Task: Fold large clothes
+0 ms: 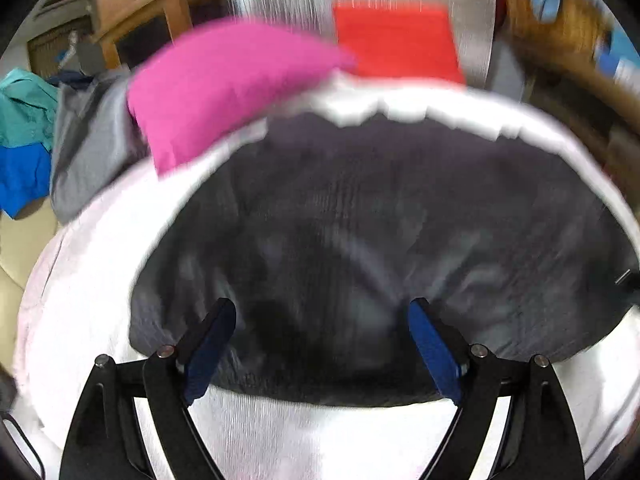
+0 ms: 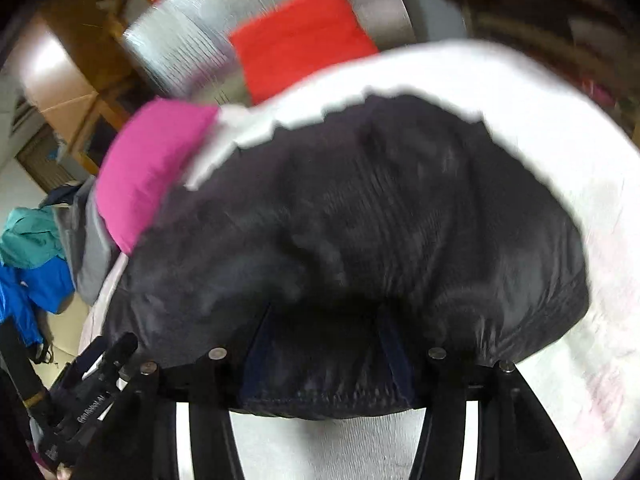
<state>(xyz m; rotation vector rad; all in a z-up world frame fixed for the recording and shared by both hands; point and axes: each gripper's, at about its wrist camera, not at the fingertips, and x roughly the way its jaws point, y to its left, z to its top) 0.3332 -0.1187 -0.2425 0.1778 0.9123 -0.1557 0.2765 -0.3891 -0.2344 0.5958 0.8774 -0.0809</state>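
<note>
The dark garment (image 1: 360, 240) lies on the white sheet (image 1: 92, 280). The left gripper (image 1: 322, 344) has its 2 fingers spread wide above the near hem, grasping nothing. The right gripper (image 2: 324, 344) is also spread; grasp unclear. A pink cushion (image 1: 224, 80) lies far left

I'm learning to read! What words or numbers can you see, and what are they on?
White lettering on the left hand-held gripper, seen at the lower left of the right wrist view: too blurred to read surely.
A small white label below it: unreadable.
Black garment, pink pillow, red cloth: no writing.
</note>
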